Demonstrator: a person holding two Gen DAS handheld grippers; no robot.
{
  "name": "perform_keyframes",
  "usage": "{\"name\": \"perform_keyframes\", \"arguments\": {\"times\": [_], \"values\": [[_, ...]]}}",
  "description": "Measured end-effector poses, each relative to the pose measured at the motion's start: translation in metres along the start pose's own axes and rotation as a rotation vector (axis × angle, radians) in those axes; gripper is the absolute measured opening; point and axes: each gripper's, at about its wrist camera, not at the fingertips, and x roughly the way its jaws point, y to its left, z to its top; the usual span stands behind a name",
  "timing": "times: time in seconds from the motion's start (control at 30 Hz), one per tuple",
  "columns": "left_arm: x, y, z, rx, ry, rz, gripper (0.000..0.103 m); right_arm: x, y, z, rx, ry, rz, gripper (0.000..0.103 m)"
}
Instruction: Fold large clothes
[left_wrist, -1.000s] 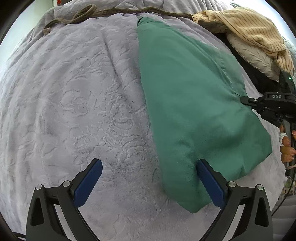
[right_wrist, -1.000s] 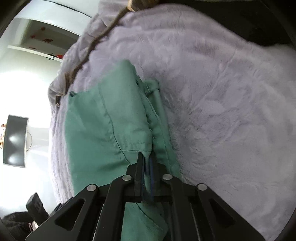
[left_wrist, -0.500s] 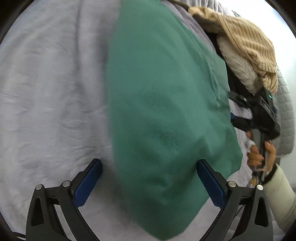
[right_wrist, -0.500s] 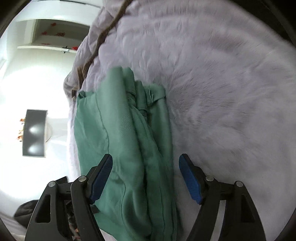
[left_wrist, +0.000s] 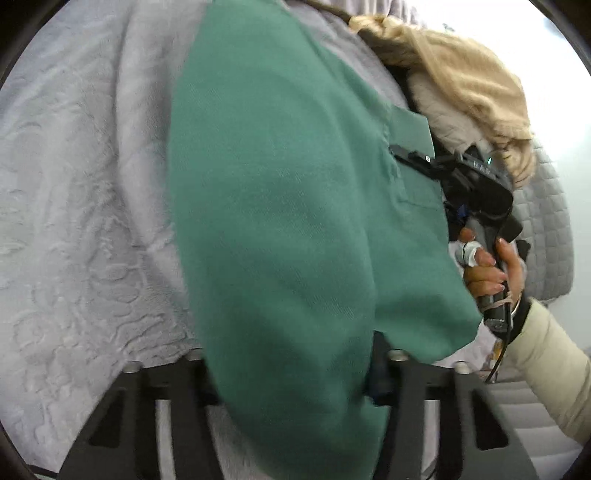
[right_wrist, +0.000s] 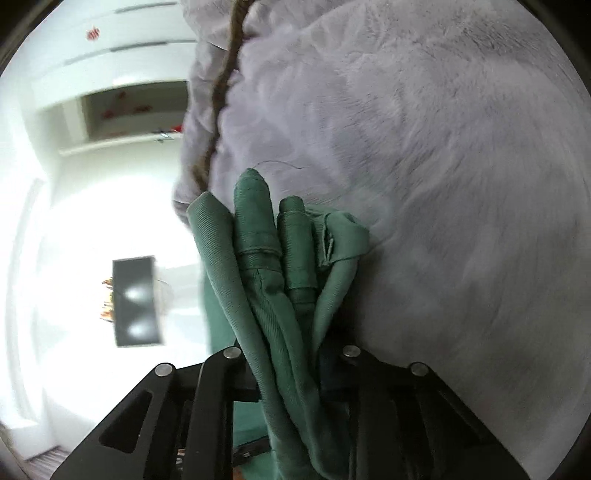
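While draped over grey blanket (left_wrist: 85, 206), green garment (left_wrist: 280, 221) clamped by both grippers' narrowed jaws.

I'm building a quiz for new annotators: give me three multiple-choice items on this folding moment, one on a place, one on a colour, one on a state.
1. Where does the tan striped garment lie?
A. Beyond the green garment, on a pile
B. Between the left gripper's fingers
C. On the floor

2. What colour is the plush blanket?
A. Red
B. Pale lilac-grey
C. Black

3. What is the right gripper doing?
A. Open, away from any cloth
B. Shut on nothing
C. Clamped on bunched folds of the green garment

Answers: 1 A, it tops the heap at upper right of the left wrist view. 2 B, lilac-grey pile fills both views. 3 C, green folds run between its fingers.
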Motion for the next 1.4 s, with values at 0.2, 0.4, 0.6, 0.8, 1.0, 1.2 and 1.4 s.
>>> {"name": "perform_keyframes", "arguments": {"times": [0.2, 0.4, 0.6, 0.8, 1.0, 1.2, 1.4], "values": [[-0.048, -0.012, -0.012, 0.018, -0.074, -0.083, 0.039, -0.007, 0.049, -0.044, -0.068, -0.003, 0.063, 0.02], [-0.113, -0.004, -0.053, 0.057, -0.096, -0.083, 0.039, 0.015, 0.08, -0.115, -0.082, 0.027, 0.117, 0.02], [-0.185, 0.039, -0.124, 0.034, -0.086, -0.007, 0.039, 0.08, 0.079, -0.197, -0.028, 0.107, 0.162, 0.02], [-0.203, 0.105, -0.2, -0.076, -0.051, 0.086, 0.043, 0.147, 0.047, -0.238, -0.029, 0.201, -0.035, 0.02], [-0.193, 0.143, -0.238, -0.103, -0.049, 0.187, 0.065, 0.145, 0.039, -0.222, -0.066, 0.165, -0.29, 0.029], [-0.232, 0.127, -0.247, -0.037, -0.091, 0.28, 0.069, 0.11, 0.091, -0.244, -0.174, 0.055, -0.474, 0.045], [-0.257, 0.145, -0.246, -0.088, -0.146, 0.351, 0.069, 0.082, 0.109, -0.297, -0.167, 0.156, -0.397, 0.045]]}}
